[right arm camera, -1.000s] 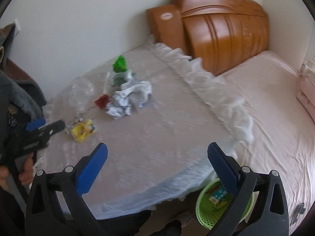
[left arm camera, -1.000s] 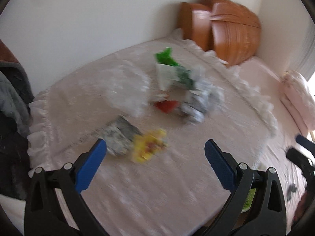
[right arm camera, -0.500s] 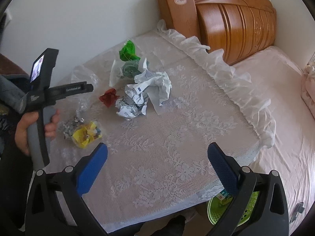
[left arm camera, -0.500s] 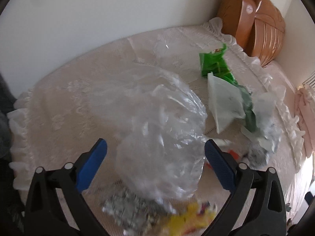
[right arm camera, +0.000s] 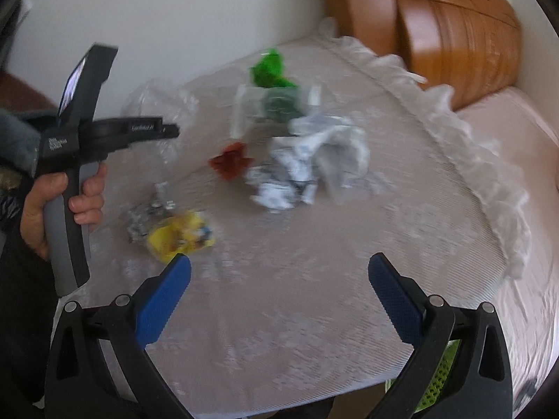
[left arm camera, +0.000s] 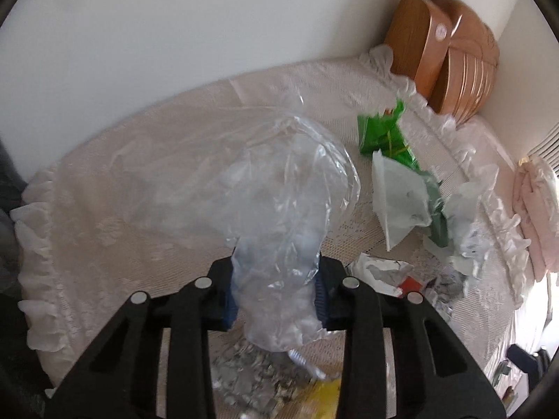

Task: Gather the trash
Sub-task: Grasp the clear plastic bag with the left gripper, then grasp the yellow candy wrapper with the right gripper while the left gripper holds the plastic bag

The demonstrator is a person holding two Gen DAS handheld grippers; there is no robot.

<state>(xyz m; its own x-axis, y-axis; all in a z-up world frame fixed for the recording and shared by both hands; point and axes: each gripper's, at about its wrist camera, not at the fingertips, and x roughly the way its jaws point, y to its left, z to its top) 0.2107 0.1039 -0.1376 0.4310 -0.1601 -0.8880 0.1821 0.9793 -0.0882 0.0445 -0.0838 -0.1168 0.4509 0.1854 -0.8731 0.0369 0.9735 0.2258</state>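
My left gripper [left arm camera: 274, 289] is shut on a clear crumpled plastic bag [left arm camera: 279, 192] over the lace-covered table [left arm camera: 104, 181]. In the right wrist view the left gripper [right arm camera: 167, 131] reaches to that bag [right arm camera: 160, 101]. Other trash lies on the table: a green wrapper [right arm camera: 269, 68], a white and green packet [right arm camera: 276, 104], crumpled white paper [right arm camera: 307, 164], a red wrapper [right arm camera: 230, 164], a yellow wrapper [right arm camera: 181, 235] and a silver foil scrap [right arm camera: 143, 218]. My right gripper [right arm camera: 279, 296] is open and empty above the table's near part.
A green waste basket [right arm camera: 436, 384] stands below the table's near edge on the right. A wooden headboard [right arm camera: 454, 24] and a pink bed [right arm camera: 524, 174] are at the right. A white wall runs behind the table.
My left gripper closed on the clear plastic bag, which now stands up between its fingers. My right gripper moved nearer to the table and stayed open.
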